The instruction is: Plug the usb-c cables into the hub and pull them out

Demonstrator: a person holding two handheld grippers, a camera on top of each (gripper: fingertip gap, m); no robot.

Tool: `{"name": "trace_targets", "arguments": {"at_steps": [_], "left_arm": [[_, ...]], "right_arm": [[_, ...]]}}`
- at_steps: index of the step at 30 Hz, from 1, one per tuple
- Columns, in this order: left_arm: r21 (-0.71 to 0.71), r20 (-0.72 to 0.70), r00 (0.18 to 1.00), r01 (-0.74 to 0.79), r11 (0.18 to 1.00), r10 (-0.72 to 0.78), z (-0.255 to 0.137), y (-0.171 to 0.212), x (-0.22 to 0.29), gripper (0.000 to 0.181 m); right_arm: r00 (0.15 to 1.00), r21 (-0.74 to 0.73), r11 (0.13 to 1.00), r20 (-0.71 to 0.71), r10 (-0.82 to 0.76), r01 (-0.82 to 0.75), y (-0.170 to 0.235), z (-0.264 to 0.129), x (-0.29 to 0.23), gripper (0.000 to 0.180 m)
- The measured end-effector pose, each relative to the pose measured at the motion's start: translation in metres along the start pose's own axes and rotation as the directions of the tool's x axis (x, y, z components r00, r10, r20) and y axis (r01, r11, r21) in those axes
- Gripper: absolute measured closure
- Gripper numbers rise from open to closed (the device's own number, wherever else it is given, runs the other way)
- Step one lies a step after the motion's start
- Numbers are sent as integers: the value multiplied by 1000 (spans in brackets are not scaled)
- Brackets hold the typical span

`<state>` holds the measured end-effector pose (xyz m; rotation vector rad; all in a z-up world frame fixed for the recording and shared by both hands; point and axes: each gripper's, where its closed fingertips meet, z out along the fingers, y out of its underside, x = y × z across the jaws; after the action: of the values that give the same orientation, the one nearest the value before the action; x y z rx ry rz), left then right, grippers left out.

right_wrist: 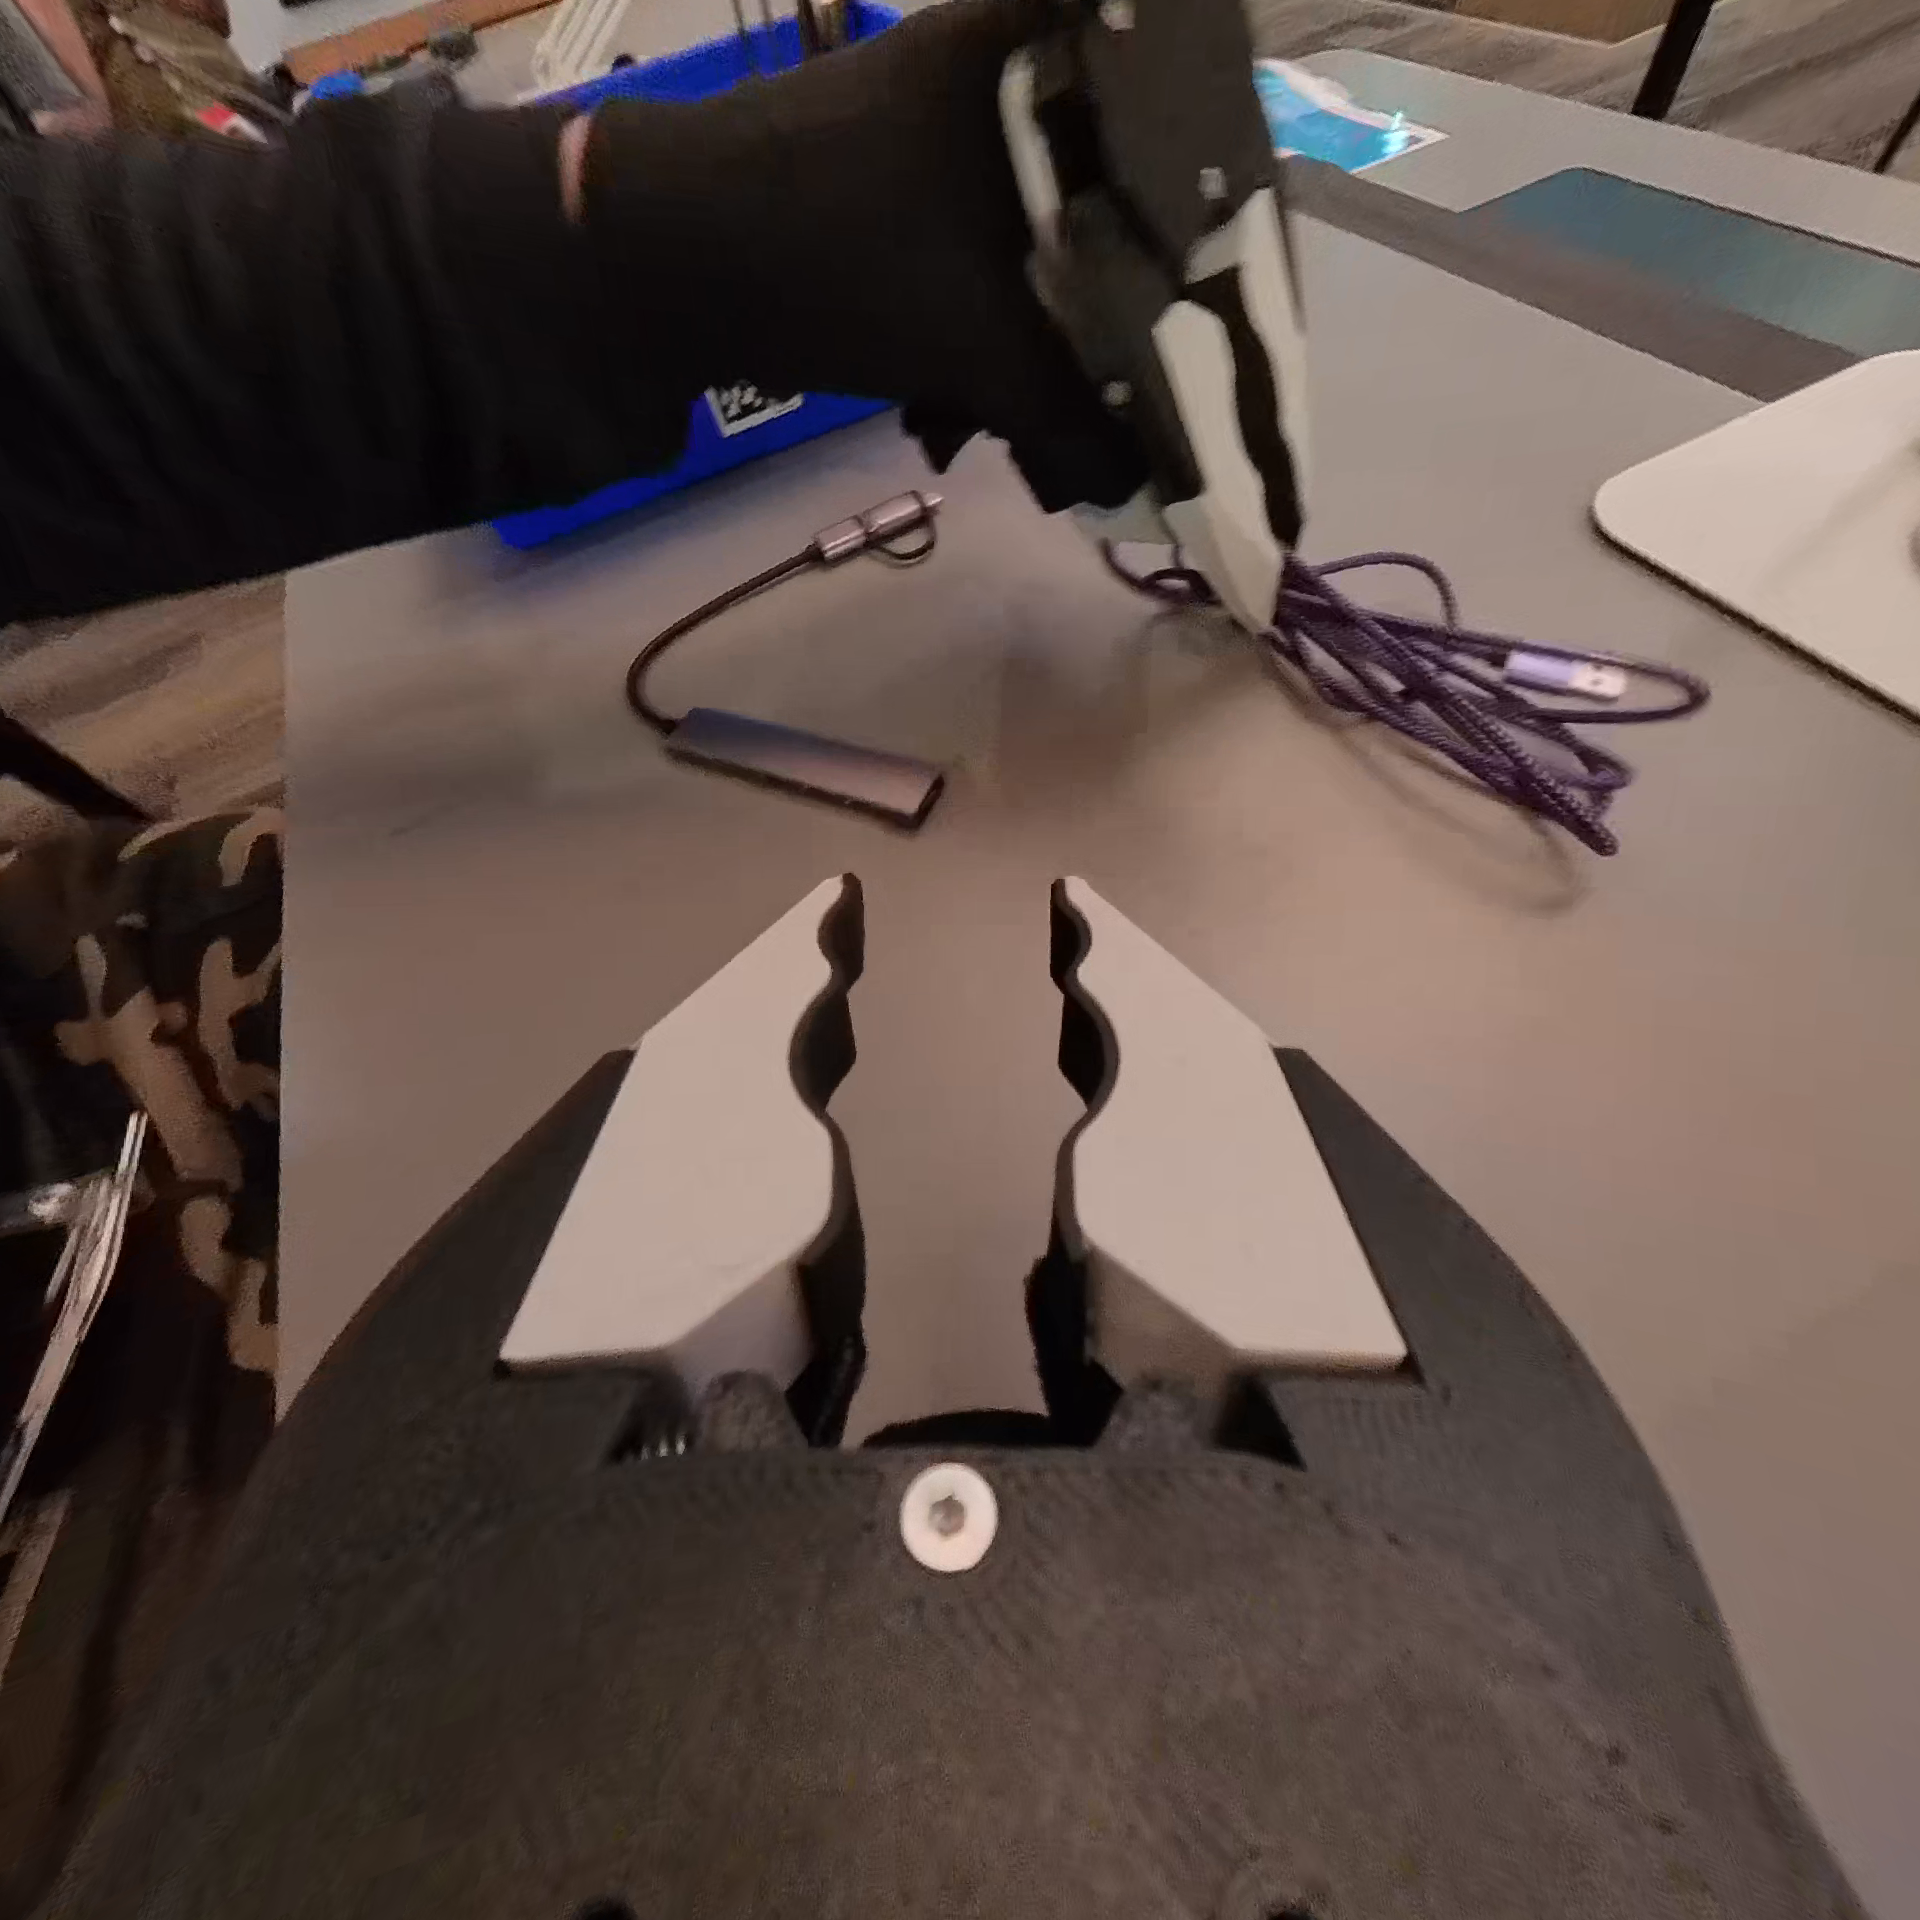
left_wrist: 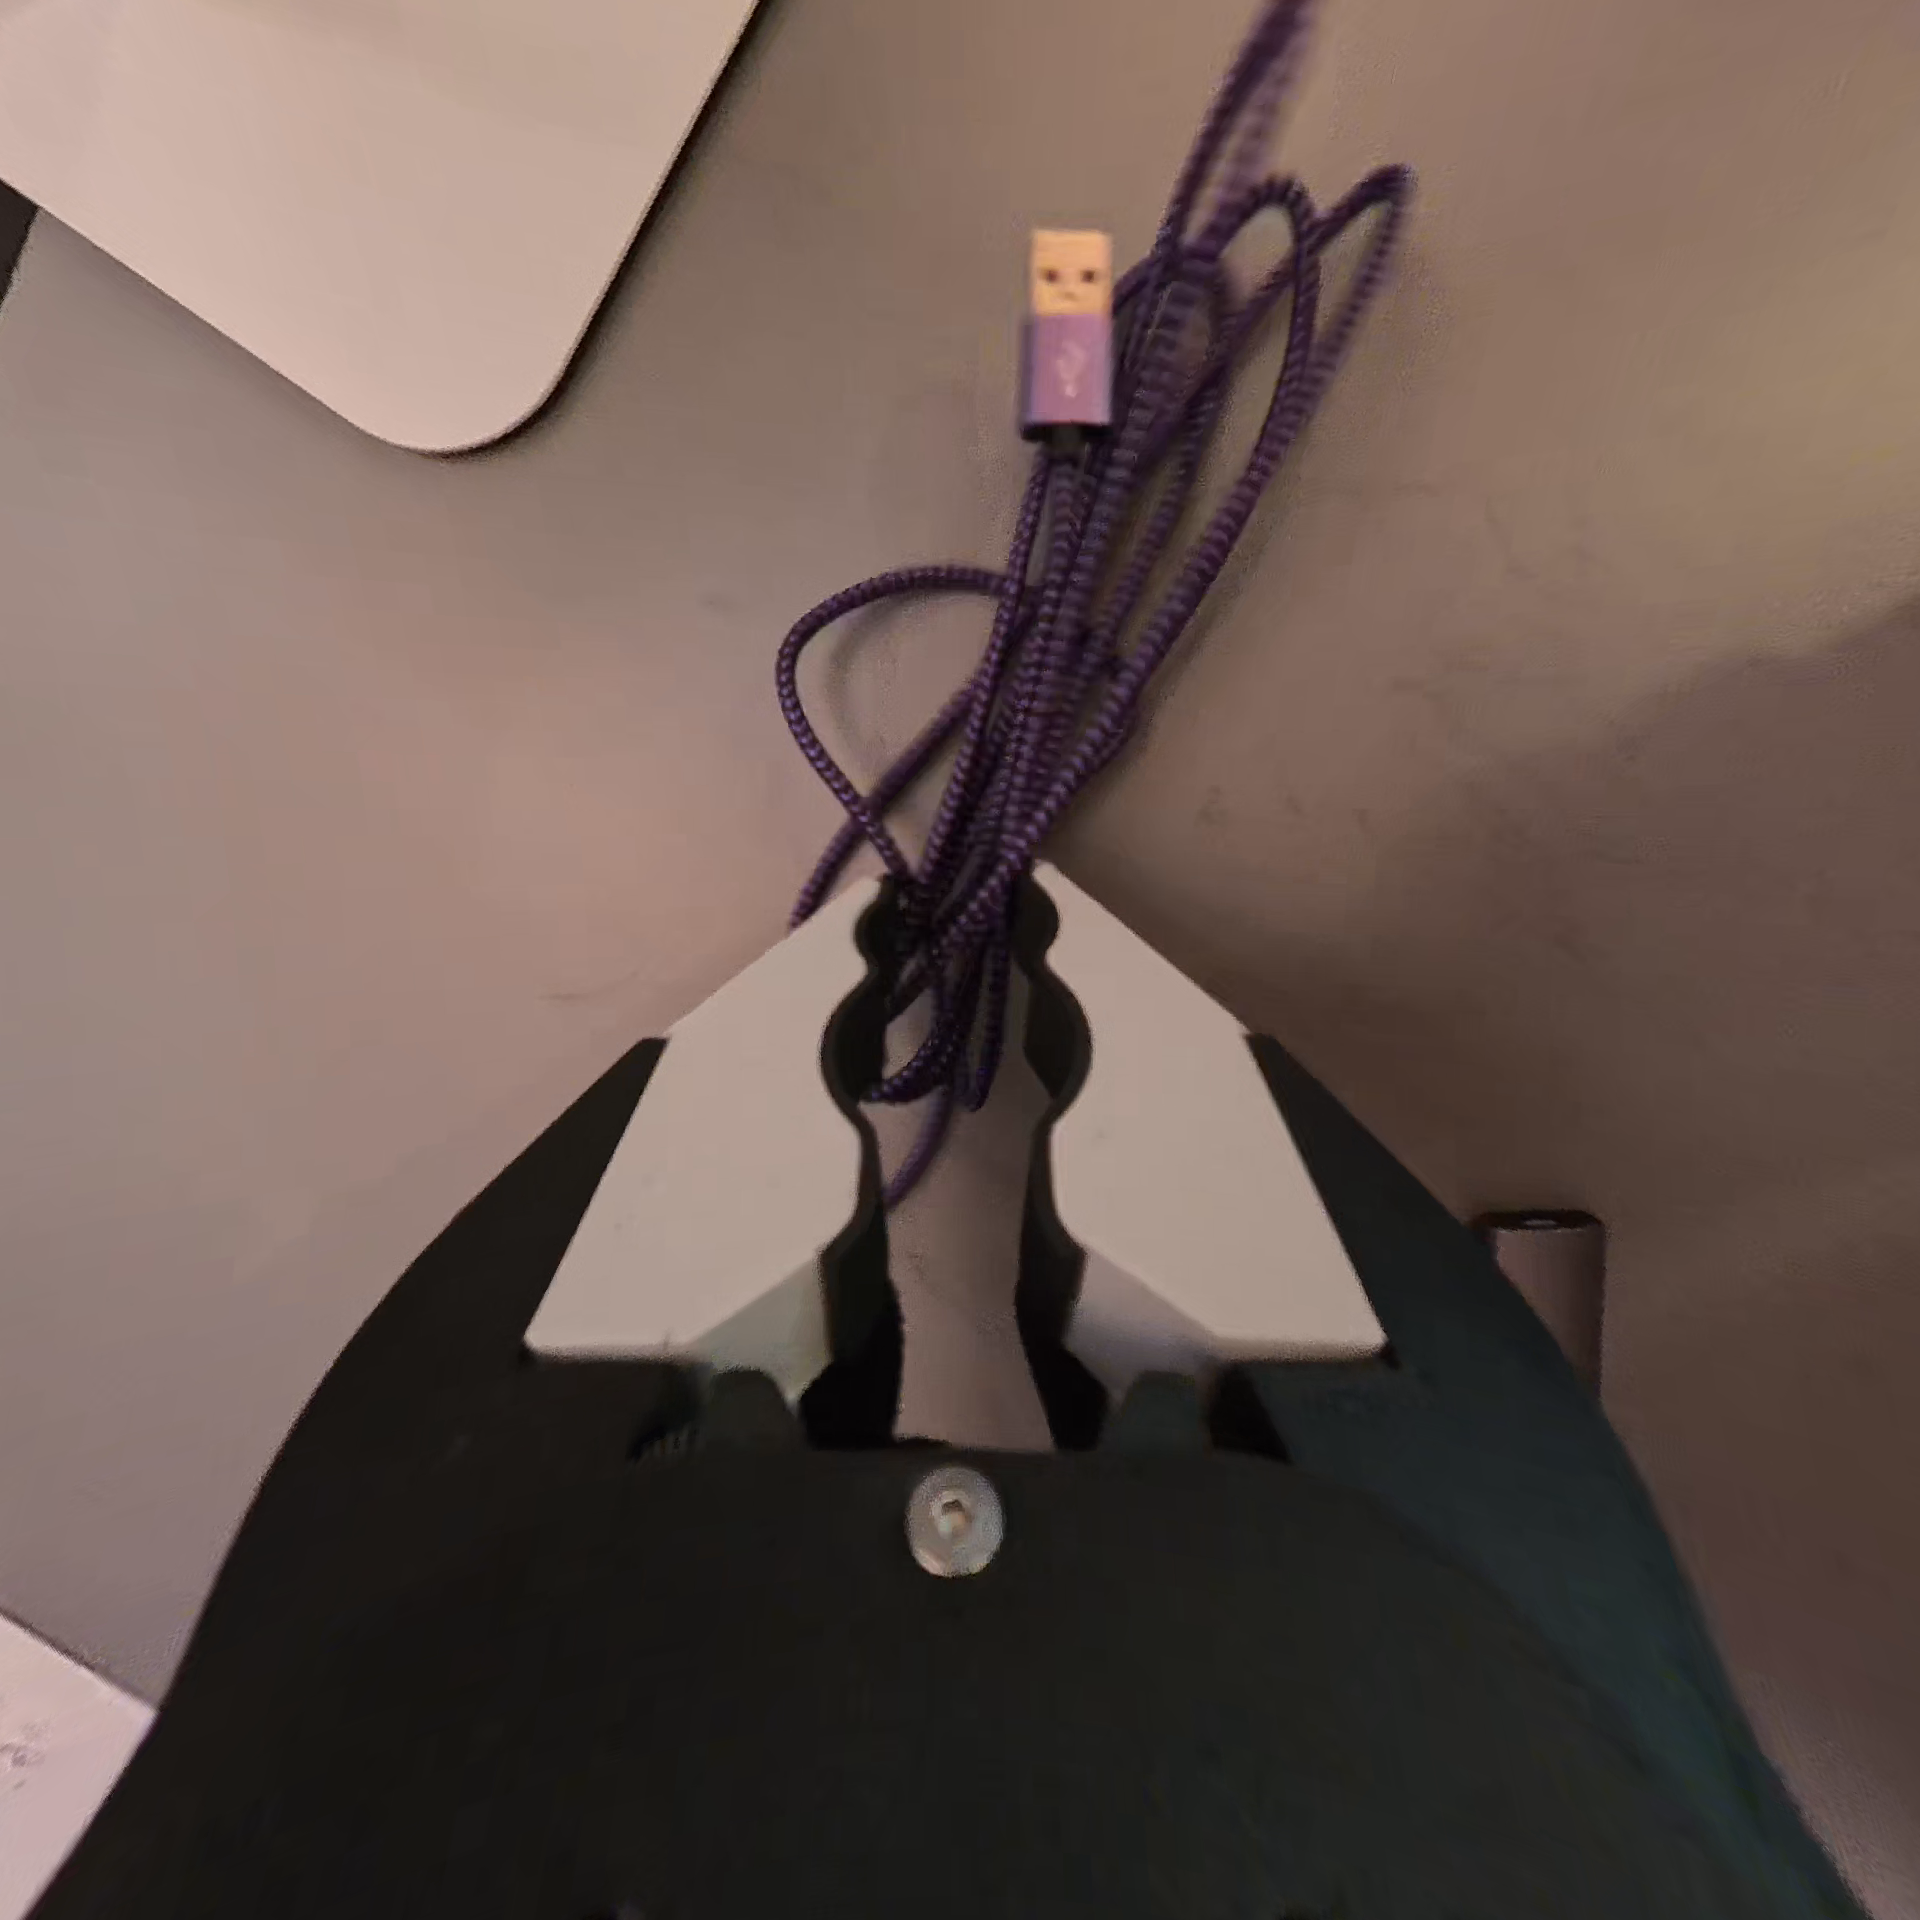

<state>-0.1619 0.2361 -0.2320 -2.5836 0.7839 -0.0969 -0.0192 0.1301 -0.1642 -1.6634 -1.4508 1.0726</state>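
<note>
The left gripper (left_wrist: 956,904) points down at the grey table (left_wrist: 416,779). Its jaws pinch a bunch of the purple cable (left_wrist: 1049,665) near the tips. The cable loops run up the middle of the left wrist view, and its purple plug (left_wrist: 1065,343) with a gold end lies flat near the top. A white pad (left_wrist: 343,197) fills the upper left corner.

In the right wrist view, the right gripper (right_wrist: 956,894) is at the bottom middle, with its jaws spread and nothing between them. The grey hub (right_wrist: 805,764) lies in the middle of the frame, with its thin black cord (right_wrist: 686,634) curling up behind it. The purple cable is off to the right of the hub, apart from it. A black sleeve (right_wrist: 416,312) reaches in from the upper left. A blue box (right_wrist: 665,457) sits behind the table.
</note>
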Motion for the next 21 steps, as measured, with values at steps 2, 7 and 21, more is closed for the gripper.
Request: {"name": "trace_targets", "arguments": {"at_steps": [2, 7, 21], "left_arm": [[70, -11, 1000, 19, 997, -18, -11, -6, 4, 175], [138, -106, 991, 101, 985, -87, -25, -2, 16, 178], [27, -275, 960, -52, 998, 58, -11, 19, 121, 170]], "right_arm": [[999, 14, 999, -15, 47, -47, -9, 4, 18, 143], [989, -13, 989, -27, 146, -146, -17, 20, 57, 135], [981, 131, 979, -91, 170, -158, -21, 15, 101, 138]]}}
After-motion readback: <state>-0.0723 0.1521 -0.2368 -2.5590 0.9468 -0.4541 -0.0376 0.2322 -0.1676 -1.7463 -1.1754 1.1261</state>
